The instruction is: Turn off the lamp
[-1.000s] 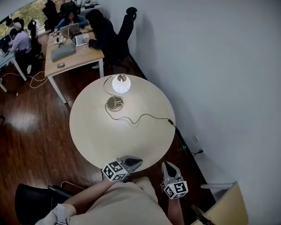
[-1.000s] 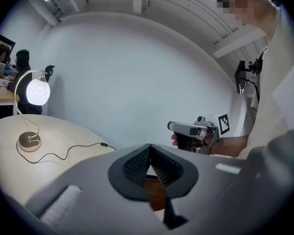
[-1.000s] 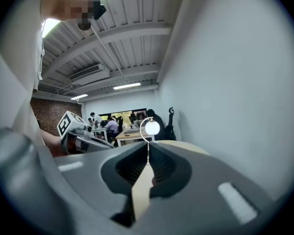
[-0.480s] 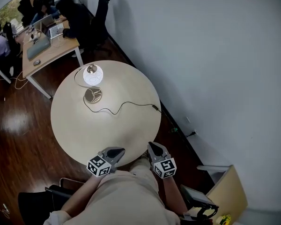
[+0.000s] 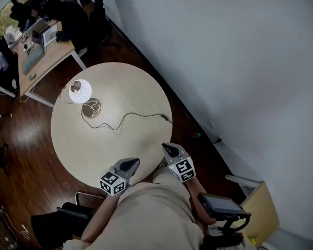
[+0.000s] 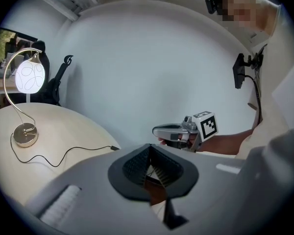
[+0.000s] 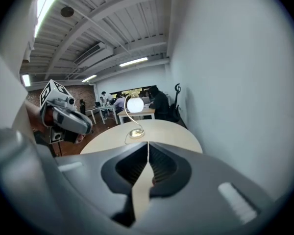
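- Approach has just been made: the left claw (image 5: 129, 164) and the right claw (image 5: 169, 149), which a second ago hung off the near rim, now reach with their tips over the edge of the round table (image 5: 126, 142). I judge the task is only at its reach-in stage.
- Jaws of the left claw are drawn together with nothing between them. Those of the right claw are likewise pinched to a slit and empty.
- The lamp (image 5: 79, 91) stands at the table's far left side and its shade glows white, so it is still on. Its cord (image 5: 126, 116) trails toward the right edge.
- Both claws are well apart from the lamp, with most of the tabletop between.
- Against the earlier head view, the lamp lies further left, and the desks (image 5: 41, 53) with seated people have slid toward the top-left corner.
- No switch can be made out from here.
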A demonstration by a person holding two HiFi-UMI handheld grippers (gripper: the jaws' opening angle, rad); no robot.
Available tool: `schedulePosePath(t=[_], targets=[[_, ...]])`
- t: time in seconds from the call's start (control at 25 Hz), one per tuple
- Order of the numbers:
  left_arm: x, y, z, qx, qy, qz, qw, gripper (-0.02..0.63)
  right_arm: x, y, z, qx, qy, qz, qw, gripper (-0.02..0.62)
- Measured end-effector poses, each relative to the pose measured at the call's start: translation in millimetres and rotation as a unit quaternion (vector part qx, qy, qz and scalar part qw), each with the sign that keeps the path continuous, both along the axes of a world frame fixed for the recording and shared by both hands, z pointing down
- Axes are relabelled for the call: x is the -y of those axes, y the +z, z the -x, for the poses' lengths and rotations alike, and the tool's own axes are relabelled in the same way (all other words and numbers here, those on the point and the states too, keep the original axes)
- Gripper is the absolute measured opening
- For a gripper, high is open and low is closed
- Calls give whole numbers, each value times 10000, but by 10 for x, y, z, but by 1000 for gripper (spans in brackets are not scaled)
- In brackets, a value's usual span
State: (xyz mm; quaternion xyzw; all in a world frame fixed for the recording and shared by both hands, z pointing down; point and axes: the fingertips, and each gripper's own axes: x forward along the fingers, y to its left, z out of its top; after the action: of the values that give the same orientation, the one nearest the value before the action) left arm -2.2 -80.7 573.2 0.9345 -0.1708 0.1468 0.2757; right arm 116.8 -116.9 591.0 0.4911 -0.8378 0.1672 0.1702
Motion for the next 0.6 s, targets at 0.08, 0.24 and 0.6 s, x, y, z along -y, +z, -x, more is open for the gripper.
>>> schedulePosePath(t=[0.08,0.24,0.6], targets=[[120,0,-159,60,-129,-50,9999,0,151,101,-199,-28,-84,102,9999,8],[244,5,-385,215,-335,-67,9992,0,349,325,-493,-627,-319,355,9969,8],[453,88,-519,459,-830,61,9955,0,897,990,-796,-1608,-533,894,9815,9]])
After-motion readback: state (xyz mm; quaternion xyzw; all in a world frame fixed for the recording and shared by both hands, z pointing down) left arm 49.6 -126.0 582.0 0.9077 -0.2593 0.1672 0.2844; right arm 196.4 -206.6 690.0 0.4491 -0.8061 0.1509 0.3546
